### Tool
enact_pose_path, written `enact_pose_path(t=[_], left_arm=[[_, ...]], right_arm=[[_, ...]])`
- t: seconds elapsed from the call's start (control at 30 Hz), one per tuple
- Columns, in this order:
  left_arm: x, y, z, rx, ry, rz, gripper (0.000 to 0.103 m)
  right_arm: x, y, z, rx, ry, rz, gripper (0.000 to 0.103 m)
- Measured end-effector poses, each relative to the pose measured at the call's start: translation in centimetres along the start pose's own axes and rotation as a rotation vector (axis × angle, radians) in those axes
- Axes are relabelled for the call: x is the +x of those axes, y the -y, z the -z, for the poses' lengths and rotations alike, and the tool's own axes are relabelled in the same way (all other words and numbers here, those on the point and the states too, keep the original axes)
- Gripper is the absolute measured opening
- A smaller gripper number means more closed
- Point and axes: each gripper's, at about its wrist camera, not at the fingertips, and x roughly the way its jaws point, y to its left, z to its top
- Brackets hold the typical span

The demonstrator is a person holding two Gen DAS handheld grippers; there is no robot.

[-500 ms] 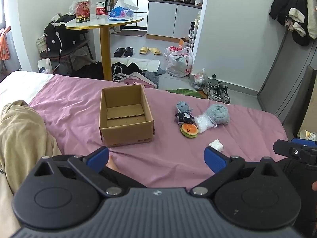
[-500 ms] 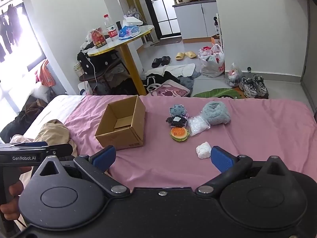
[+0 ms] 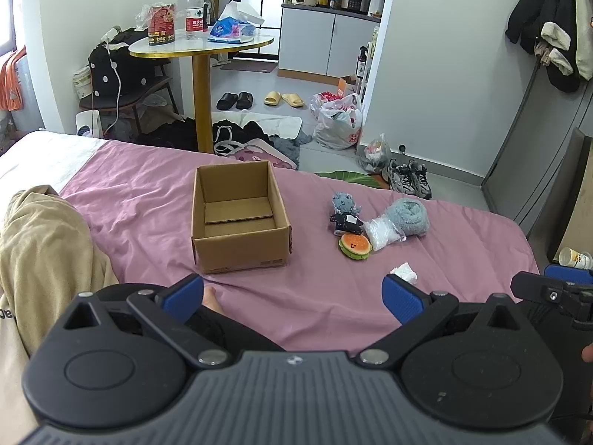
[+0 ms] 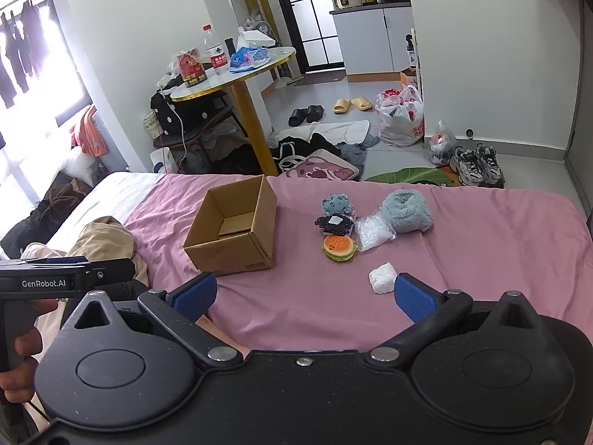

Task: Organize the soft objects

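Observation:
An open, empty cardboard box (image 3: 241, 218) (image 4: 233, 231) sits on the pink bedsheet (image 3: 148, 193). To its right lie a burger plush (image 3: 354, 245) (image 4: 340, 247), a grey octopus plush (image 3: 344, 203) (image 4: 335, 204), a small black toy (image 3: 347, 221) (image 4: 334, 224), a clear bag of white filling (image 3: 383, 231) (image 4: 372, 231), a rolled blue-grey fuzzy cloth (image 3: 407, 217) (image 4: 407, 210) and a white wad (image 3: 404, 272) (image 4: 383, 277). My left gripper (image 3: 292, 293) hovers open, short of the box. My right gripper (image 4: 305, 293) is open too, its right finger beside the white wad.
A beige garment (image 3: 40, 244) lies at the bed's left. Beyond the bed stand a round table (image 3: 202, 42) with a bottle and snacks, a chair, shoes, bags and clothes on the floor. The bed's far edge runs just behind the box and toys.
Both views are almost unchanged; the grippers stay open and have barely shifted toward the bed's objects.

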Motion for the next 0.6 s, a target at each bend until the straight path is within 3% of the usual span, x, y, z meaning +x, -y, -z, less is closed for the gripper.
enact_pose_path(t=[0.6], left_arm=[[-0.25,-0.18,0.18,0.000,0.004,0.003,0.102]], right_arm=[[-0.75,-0.09,0.34,0.002,0.000,-0.013,0.103]])
